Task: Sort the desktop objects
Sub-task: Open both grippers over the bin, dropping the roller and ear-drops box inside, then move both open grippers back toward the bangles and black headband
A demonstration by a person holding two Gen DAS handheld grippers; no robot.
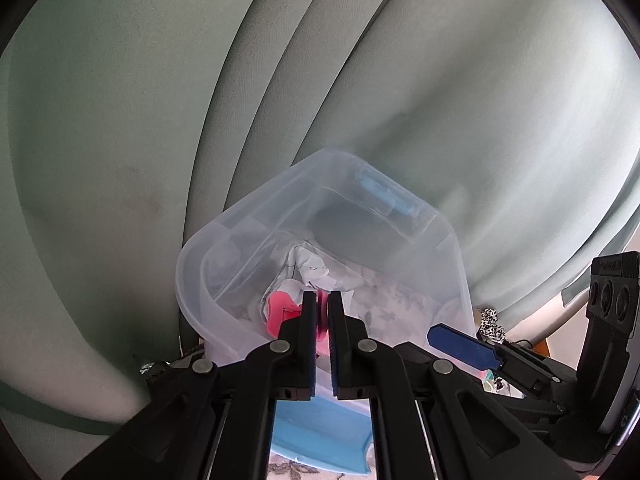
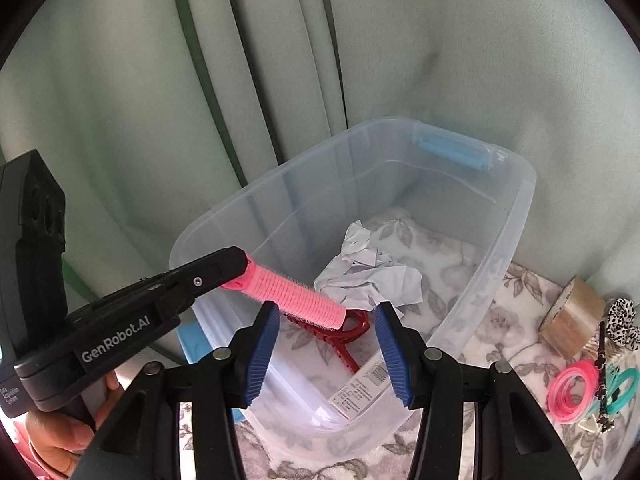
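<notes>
My left gripper [image 1: 322, 300] is shut on a pink hair roller [image 2: 290, 292] and holds it above the near left corner of a clear plastic bin [image 2: 524, 192]. The roller [image 1: 280, 310] points into the bin. On the bin's floor lie a crumpled sheet of paper [image 2: 368, 268], a red hair claw [image 2: 340, 338] and a labelled packet [image 2: 362, 384]. My right gripper [image 2: 328, 354] is open at the bin's near rim, with nothing between its blue pads [image 2: 262, 354]. The left wrist view shows one blue pad [image 1: 464, 346] of it to the right.
A tape roll [image 2: 572, 316], a leopard-print scrunchie [image 2: 622, 320], pink hair ties [image 2: 568, 392] and teal hair ties [image 2: 622, 388] lie on the floral cloth [image 2: 500, 320] right of the bin. A blue lid [image 1: 320, 434] lies near its left corner. A green curtain [image 2: 120, 120] hangs close behind.
</notes>
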